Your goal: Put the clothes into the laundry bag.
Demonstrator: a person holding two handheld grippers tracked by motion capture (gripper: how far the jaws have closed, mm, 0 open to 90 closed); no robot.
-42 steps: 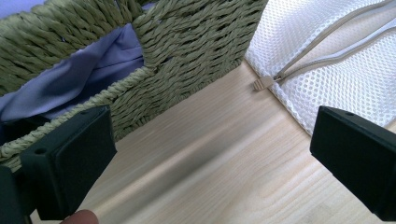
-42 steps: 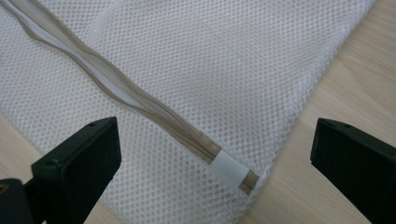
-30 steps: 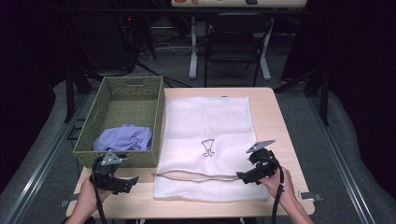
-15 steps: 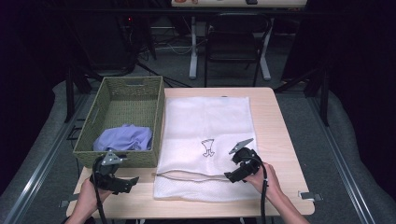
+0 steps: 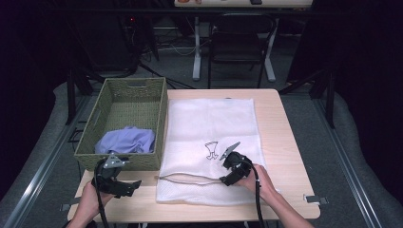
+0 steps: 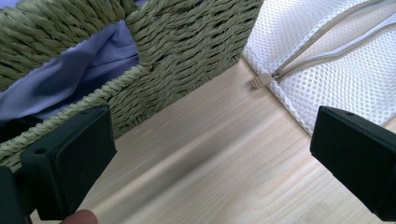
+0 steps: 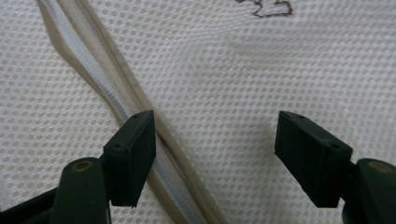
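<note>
step: reaching for zipper [image 7: 140,121] of mesh bag [image 5: 214,128] flat on table [image 5: 285,142] | my right gripper [image 5: 227,167] jaws half-open, closing, empty | left gripper [image 5: 124,184] wide open, empty | next: pinch the zipper edge

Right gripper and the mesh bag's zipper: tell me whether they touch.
Cannot tell. In the right gripper view one pad of the right gripper sits over the zipper of the mesh bag, jaws closing, but contact isn't plain.

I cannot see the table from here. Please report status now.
Right tool over mesh bag, jaws just closing, nothing gripped. Left tool open, idle beside basket. Zipper open. Nothing in the way.
</note>
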